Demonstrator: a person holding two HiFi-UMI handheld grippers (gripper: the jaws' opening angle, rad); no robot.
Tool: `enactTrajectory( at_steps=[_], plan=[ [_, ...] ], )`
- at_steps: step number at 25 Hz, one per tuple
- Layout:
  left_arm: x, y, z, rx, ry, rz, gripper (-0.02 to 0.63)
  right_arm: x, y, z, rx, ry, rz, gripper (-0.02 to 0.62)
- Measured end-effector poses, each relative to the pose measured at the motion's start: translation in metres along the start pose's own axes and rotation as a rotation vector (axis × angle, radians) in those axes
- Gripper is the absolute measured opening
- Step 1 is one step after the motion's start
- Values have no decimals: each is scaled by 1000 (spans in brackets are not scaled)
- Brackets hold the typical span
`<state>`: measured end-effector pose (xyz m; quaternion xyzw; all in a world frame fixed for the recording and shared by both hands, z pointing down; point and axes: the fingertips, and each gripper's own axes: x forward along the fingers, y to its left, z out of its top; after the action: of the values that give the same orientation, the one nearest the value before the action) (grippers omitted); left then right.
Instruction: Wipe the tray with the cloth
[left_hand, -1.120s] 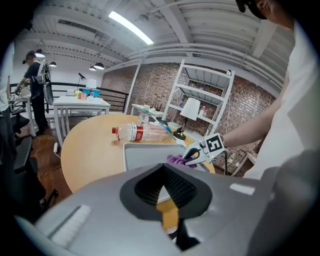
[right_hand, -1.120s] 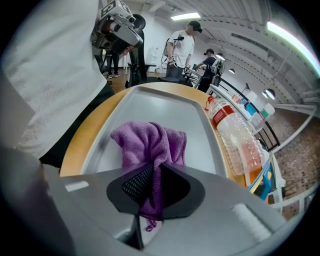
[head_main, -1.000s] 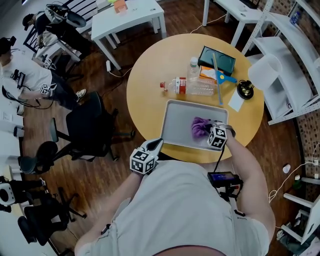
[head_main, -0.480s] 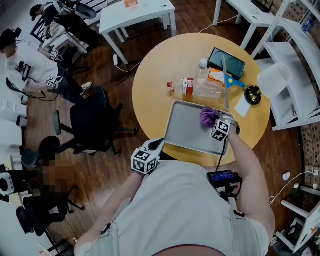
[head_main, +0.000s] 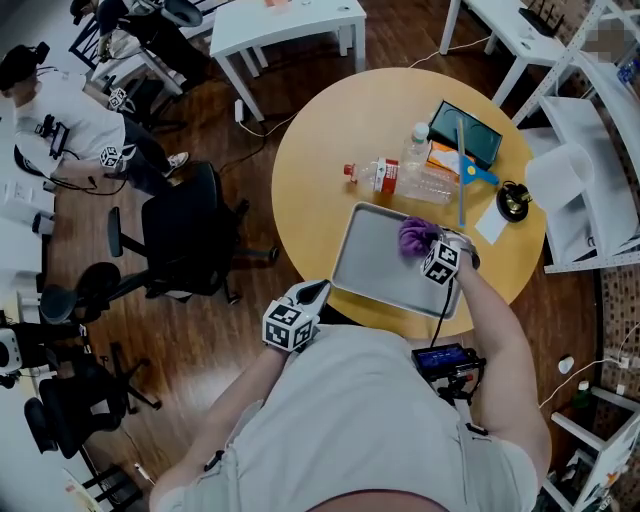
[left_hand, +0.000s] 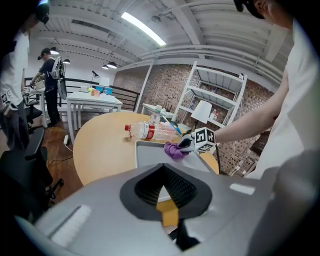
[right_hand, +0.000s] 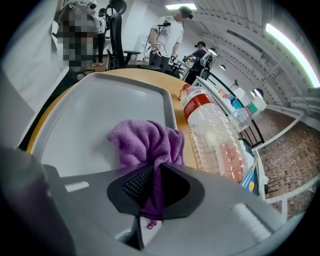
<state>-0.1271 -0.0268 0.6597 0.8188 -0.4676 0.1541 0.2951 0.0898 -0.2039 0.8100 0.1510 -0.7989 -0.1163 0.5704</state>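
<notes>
The cloth (head_main: 414, 236) rests on the tray (head_main: 372, 262) near its far edge, bottle (head_main: 408, 180) beyond.

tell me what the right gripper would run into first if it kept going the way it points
Most likely the tray floor: the right gripper, shut on the purple cloth, points down across the tray, so the cloth would press into it first. The bottle lies right of that line.

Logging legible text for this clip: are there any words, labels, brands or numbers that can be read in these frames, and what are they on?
No text can be read in any view.
Red label on the bottle: print too blurred to read.
Cubes on the left gripper and right gripper: black-and-white square markers only, no words or numbers.
</notes>
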Motion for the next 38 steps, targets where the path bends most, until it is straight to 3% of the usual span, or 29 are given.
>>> enactTrajectory(
  at_steps=[6, 10, 15, 26, 38],
  plan=[
    [-12, 11, -9, -24, -10, 39, 0, 18, -4, 29, -62, 4, 14, 37],
    [-12, 11, -7, -14, -20, 29, 0, 15, 1, 30, -20, 4, -6, 35],
    [-13, 6, -4, 9, -25, -6, 0, -1, 39, 39, 84, -23, 67, 35],
    [-6, -12, -6, 64, -8, -110, 0, -36, 132, 51, 87, -60, 139, 35],
    [-8, -21, -12, 85, 3, -140, 0, -52, 162, 50, 84, -65, 155, 35]
  ],
)
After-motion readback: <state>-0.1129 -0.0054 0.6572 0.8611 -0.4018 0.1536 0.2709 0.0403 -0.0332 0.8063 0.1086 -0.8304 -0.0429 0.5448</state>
